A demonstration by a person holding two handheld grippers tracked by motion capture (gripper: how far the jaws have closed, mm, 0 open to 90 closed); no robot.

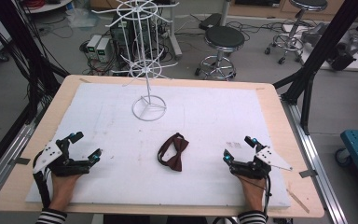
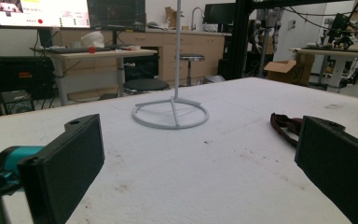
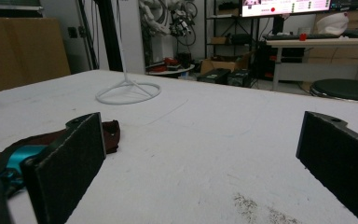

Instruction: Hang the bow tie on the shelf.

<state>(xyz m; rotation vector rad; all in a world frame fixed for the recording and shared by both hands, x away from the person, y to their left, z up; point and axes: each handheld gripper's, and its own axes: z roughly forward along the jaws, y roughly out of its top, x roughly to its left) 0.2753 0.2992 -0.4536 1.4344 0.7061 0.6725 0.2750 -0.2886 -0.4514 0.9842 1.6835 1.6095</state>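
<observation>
Here the dark red bow tie (image 1: 173,152) lies flat on the white mat (image 1: 214,121), mid-table, near the white wire stand (image 1: 148,105). Left gripper (image 1: 85,145) and right gripper (image 1: 237,148) rest either side, jaws wide apart, holding nothing.

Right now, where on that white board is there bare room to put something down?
Most of the board is bare: the wide stretches left and right of the rack, and the strips between the bow tie and each open gripper, left and right. The one crowded stretch is the middle, from the rack's ring foot to the bow tie.
</observation>
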